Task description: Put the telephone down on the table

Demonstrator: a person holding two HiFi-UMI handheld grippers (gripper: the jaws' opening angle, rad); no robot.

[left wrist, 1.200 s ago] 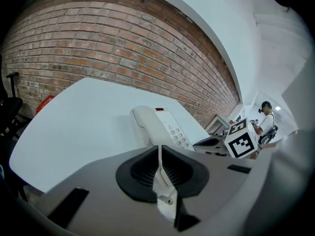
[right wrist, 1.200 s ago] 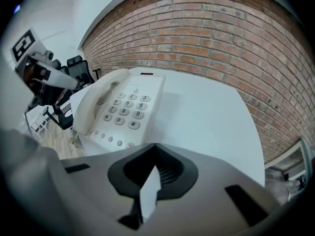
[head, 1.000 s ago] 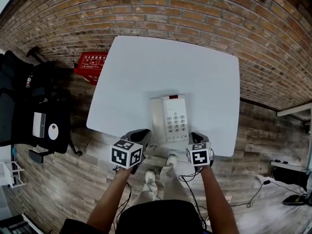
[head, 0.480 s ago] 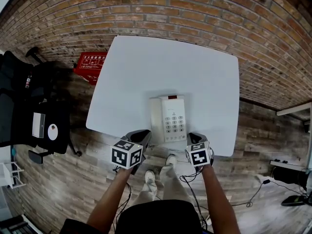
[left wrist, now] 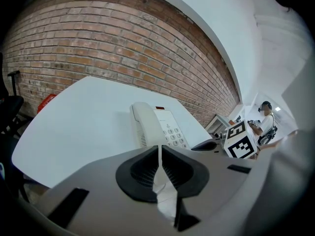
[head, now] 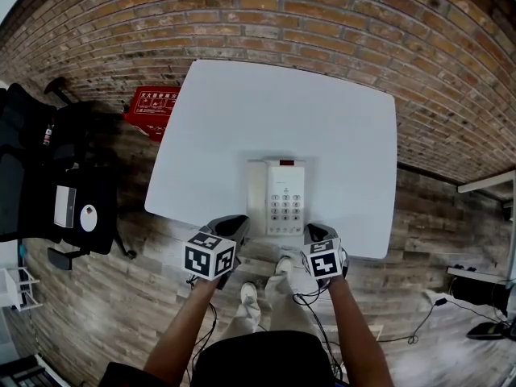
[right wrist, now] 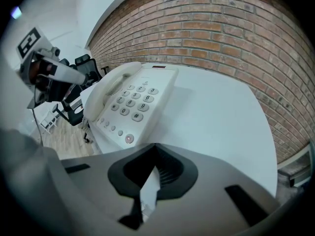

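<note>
Near the front edge of the white tabletop [head: 266, 111] lies the cream telephone [head: 278, 197], flat, with its handset [head: 257, 198] seated in the cradle along its left side and the keypad to the right. The left tongs [head: 231, 226] hang by the tabletop's near edge, just beside the telephone's near left corner, jaws pressed together with nothing between them. The right tongs [head: 317, 234] sit by the near right corner, likewise closed and empty, not touching the telephone. Beyond the tabletop runs a brick wall [head: 322, 14]; a red box [head: 151, 107] and a black chair [head: 56, 176] stand on the wooden floor to the left
</note>
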